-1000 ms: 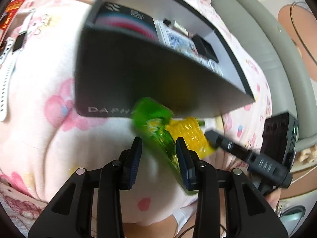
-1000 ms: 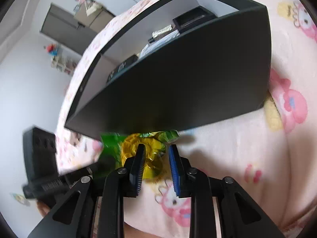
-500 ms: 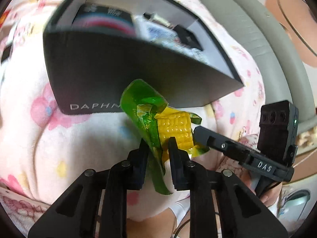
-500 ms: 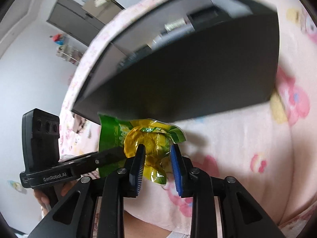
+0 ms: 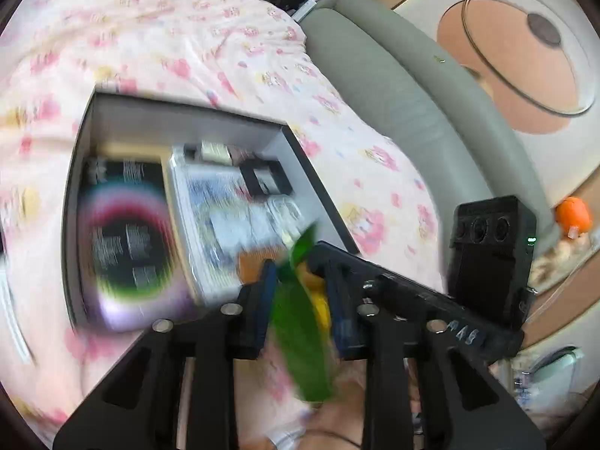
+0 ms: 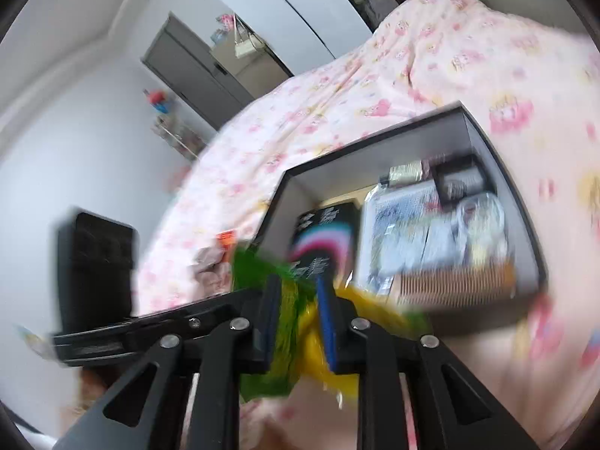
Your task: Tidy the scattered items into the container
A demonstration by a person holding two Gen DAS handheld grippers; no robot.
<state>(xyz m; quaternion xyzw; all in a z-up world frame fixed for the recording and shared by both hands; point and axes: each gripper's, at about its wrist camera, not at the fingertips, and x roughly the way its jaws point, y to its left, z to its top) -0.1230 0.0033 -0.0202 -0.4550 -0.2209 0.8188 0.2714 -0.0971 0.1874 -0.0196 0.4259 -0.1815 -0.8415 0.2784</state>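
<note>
A green and yellow corn snack packet (image 5: 300,330) hangs between both grippers, lifted off the pink blanket. My left gripper (image 5: 300,288) pinches its green edge, and its jaws are opening slightly. My right gripper (image 6: 298,303) grips the same packet (image 6: 273,356) from the other side, its jaws closing on it. The black container box (image 5: 318,191) lies open just beyond, seen from above. Inside are a dark box with a coloured ring (image 5: 127,240), a clear plastic pack (image 5: 225,217), a small black case (image 5: 266,180) and a wooden comb (image 6: 453,281). The picture is blurred.
The box (image 6: 502,172) rests on a pink patterned blanket (image 5: 187,37). A grey padded headboard (image 5: 393,86) runs along the right. A small red packet (image 6: 227,240) lies on the blanket left of the box. A white strap (image 5: 11,318) shows at the far left edge.
Both grippers rose together with the corn packet, from below the box's front wall to above its rim. The inside of the box has come into view.
</note>
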